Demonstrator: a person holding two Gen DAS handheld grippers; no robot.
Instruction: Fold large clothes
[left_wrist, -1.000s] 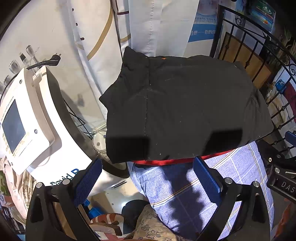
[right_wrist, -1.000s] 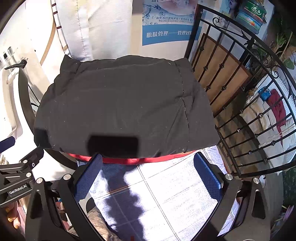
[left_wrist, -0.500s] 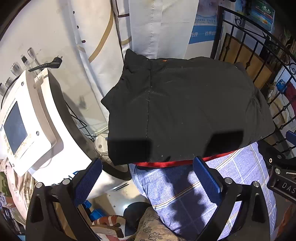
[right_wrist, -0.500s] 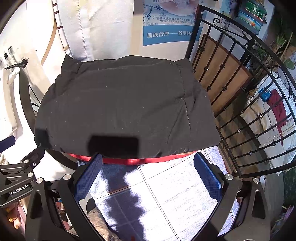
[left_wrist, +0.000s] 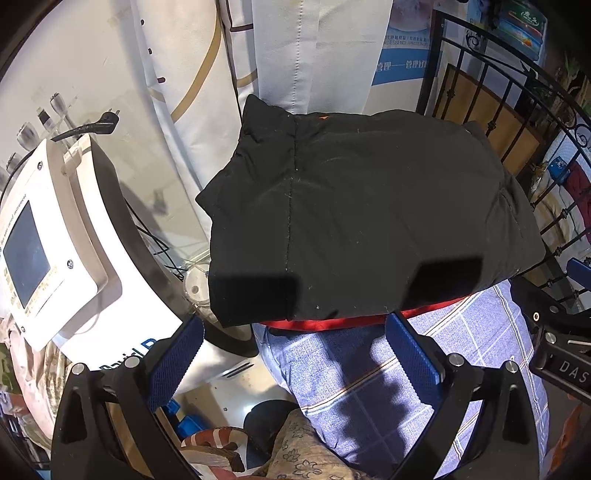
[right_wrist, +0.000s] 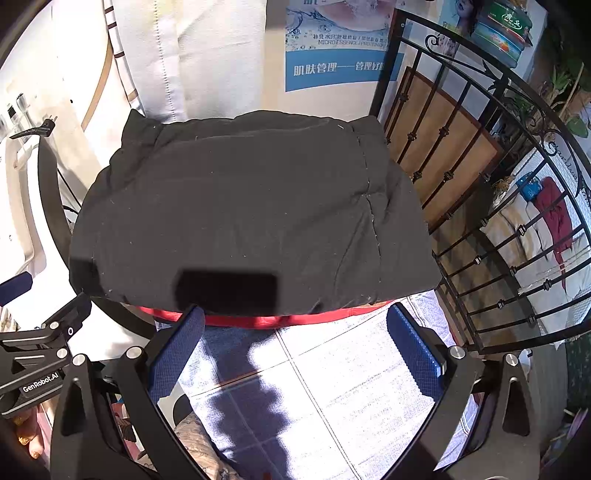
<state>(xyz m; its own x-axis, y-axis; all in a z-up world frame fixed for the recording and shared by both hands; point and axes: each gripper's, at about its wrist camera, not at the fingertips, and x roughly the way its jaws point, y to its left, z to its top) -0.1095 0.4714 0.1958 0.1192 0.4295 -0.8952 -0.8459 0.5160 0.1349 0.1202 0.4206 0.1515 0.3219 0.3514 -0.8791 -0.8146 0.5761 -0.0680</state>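
Our left tongs (left_wrist: 293, 356) are spread wide and hold nothing. Our right tongs (right_wrist: 295, 354) are spread wide too, with nothing between their blue bumpy pads (right_wrist: 415, 354). Both tongs hang in the air just in front of the big black folded piece of clothing (left_wrist: 354, 218), apart from it. We see the same black clothing (right_wrist: 251, 218) from the right side. It lies folded into a thick, puffy square. A thin red strip of cloth (left_wrist: 332, 323) peeks out under its near edge. Below that is a blue and white checked cloth (right_wrist: 332, 387), and the black clothing sits on top of it. The shadows of our tongs fall on the black clothing and on the checked cloth. To the left stands a white machine with a small screen (left_wrist: 48, 254). To the right is a black metal railing (right_wrist: 491, 229). Behind the clothing hangs a white curtain (left_wrist: 314, 51).
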